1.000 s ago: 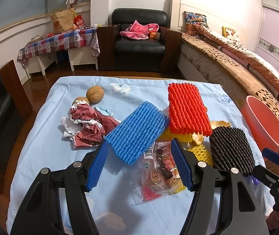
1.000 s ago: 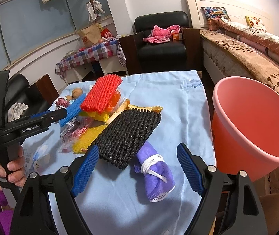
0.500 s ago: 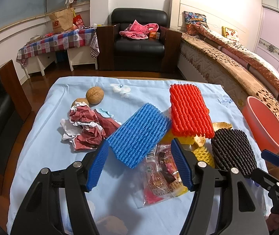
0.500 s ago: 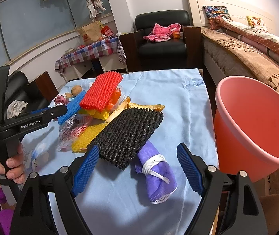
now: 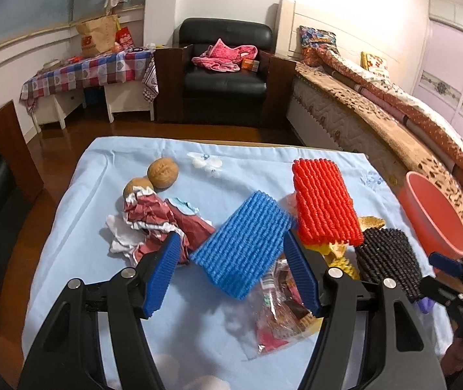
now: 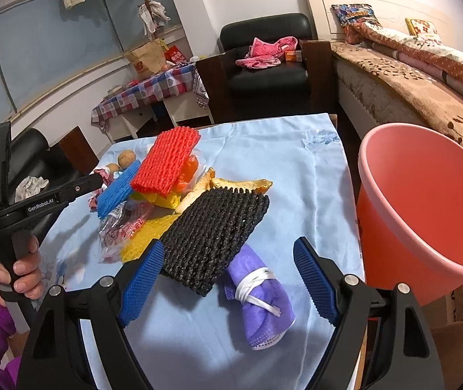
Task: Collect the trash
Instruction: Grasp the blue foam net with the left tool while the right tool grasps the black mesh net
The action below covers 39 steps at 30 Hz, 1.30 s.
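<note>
Trash lies on a light blue tablecloth (image 5: 117,156). In the left wrist view my left gripper (image 5: 233,271) is open around the near end of a blue foam net (image 5: 241,243); a clear snack wrapper (image 5: 276,312) lies just under it. Crumpled red paper (image 5: 156,224) lies to the left, a red foam net (image 5: 324,204) and a black foam net (image 5: 387,260) to the right. In the right wrist view my right gripper (image 6: 229,279) is open above the black foam net (image 6: 218,227) and a purple face mask (image 6: 260,295). The pink bucket (image 6: 426,214) stands right of the table.
Two walnuts (image 5: 163,169) sit at the far left of the cloth. Yellow foam net (image 6: 143,234) and orange peel (image 6: 241,183) lie under the nets. A bed (image 5: 393,120) runs along the right; a black armchair (image 5: 225,74) stands beyond the table.
My left gripper has moved forward, so the blue foam net now lies between its fingers. My right gripper has edged forward toward the black net and mask.
</note>
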Each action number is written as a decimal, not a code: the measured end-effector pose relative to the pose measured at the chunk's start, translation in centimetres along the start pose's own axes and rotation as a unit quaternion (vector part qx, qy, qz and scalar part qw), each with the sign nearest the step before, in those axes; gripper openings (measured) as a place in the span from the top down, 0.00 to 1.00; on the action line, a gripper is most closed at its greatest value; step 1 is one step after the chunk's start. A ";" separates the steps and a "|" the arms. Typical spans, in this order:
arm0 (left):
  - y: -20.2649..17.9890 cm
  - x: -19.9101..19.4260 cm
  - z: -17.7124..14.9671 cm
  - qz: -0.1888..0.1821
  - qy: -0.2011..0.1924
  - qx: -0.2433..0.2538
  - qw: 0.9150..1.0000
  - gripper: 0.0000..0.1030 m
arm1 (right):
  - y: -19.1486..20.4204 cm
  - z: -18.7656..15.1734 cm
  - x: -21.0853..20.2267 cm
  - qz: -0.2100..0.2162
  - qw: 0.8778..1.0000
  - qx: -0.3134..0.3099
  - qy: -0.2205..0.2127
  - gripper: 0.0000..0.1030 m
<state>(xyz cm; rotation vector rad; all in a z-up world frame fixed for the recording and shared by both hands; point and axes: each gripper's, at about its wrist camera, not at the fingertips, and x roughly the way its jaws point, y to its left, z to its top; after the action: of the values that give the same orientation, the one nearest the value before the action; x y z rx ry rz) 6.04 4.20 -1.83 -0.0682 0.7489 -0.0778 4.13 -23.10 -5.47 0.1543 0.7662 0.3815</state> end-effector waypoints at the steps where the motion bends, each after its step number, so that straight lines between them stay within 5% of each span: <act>1: 0.0 0.3 0.0 -0.001 0.003 0.006 1.000 0.36 | 0.0 0.0 0.0 0.000 1.000 0.002 0.000 0.22; 8: 0.6 2.9 0.1 -0.018 0.032 0.014 0.999 0.51 | -0.6 0.1 0.4 0.001 1.000 0.013 0.009 0.28; 13: 1.0 3.4 -0.2 -0.039 0.046 0.006 0.998 0.80 | -1.0 0.2 0.7 0.005 1.000 0.023 0.010 0.28; 18: 0.9 2.8 -0.6 -0.054 0.042 0.006 0.998 0.92 | -1.1 0.5 1.3 0.017 0.999 0.032 0.022 0.33; 33: 0.6 -1.8 -0.6 -0.089 0.001 -0.028 0.996 0.93 | -1.4 1.4 3.8 0.052 0.994 0.077 0.059 0.47; 39: 0.4 -2.7 -0.8 -0.091 -0.002 -0.034 0.995 0.93 | -1.6 1.4 4.2 0.061 0.992 0.086 0.063 0.66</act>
<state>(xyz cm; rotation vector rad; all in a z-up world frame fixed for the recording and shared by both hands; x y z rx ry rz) 3.58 4.80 -0.62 -0.2020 0.7409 -0.2251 8.27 -22.99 -7.62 0.3418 0.9171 0.4441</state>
